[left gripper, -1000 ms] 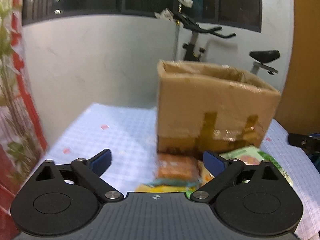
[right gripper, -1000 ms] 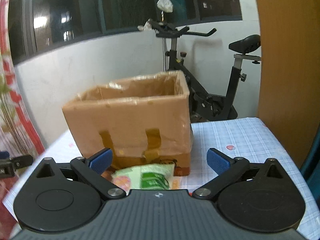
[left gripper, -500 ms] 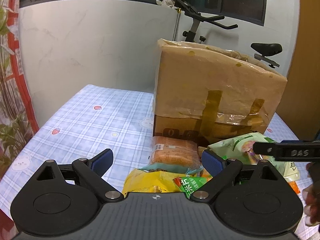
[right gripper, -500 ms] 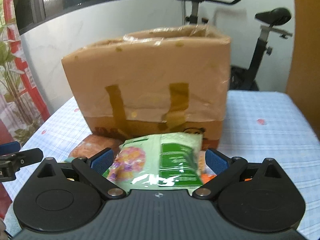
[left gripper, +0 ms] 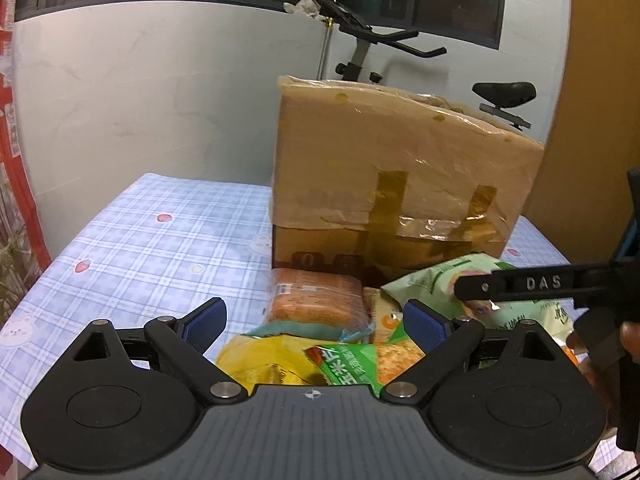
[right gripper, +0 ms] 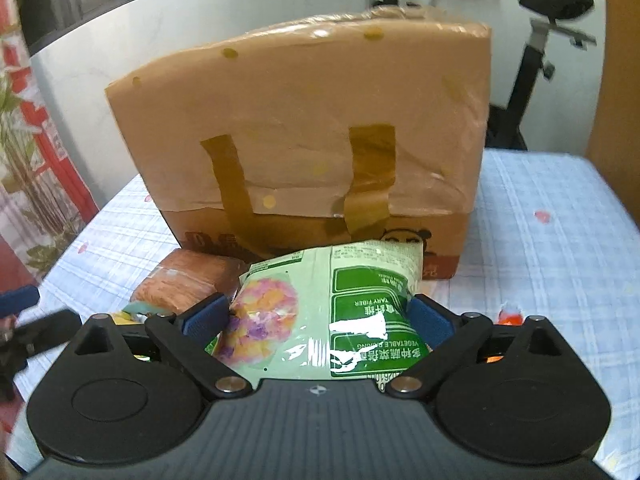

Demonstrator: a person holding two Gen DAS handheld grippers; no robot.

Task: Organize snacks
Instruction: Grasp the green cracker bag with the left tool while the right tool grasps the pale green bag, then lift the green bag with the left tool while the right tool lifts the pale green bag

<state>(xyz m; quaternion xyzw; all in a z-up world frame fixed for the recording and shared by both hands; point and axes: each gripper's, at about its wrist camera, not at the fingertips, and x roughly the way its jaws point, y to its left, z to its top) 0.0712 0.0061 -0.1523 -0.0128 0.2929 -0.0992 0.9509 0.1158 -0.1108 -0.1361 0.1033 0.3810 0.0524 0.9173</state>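
Observation:
A pile of snack packs lies in front of a taped cardboard box point(left gripper: 400, 184) on the checked tablecloth. My left gripper point(left gripper: 314, 322) is open, low over a yellow bag point(left gripper: 256, 364) and a green cracker pack point(left gripper: 360, 364), with a brown bread pack point(left gripper: 316, 300) just beyond. My right gripper point(right gripper: 318, 316) is open with its blue pads on either side of a pale green snack bag point(right gripper: 332, 312), which also shows in the left wrist view point(left gripper: 432, 284). The box point(right gripper: 312, 140) stands right behind it.
An exercise bike point(left gripper: 372, 52) stands behind the table by the white wall. A red curtain with a plant point(right gripper: 36, 184) is at the left. A wooden panel point(left gripper: 592, 120) is at the right. The tablecloth point(left gripper: 152, 240) stretches left of the box.
Both grippers have moved down and forward toward the snack pile. The right gripper's fingers now straddle the pale green bag, and the right gripper shows in the left wrist view.

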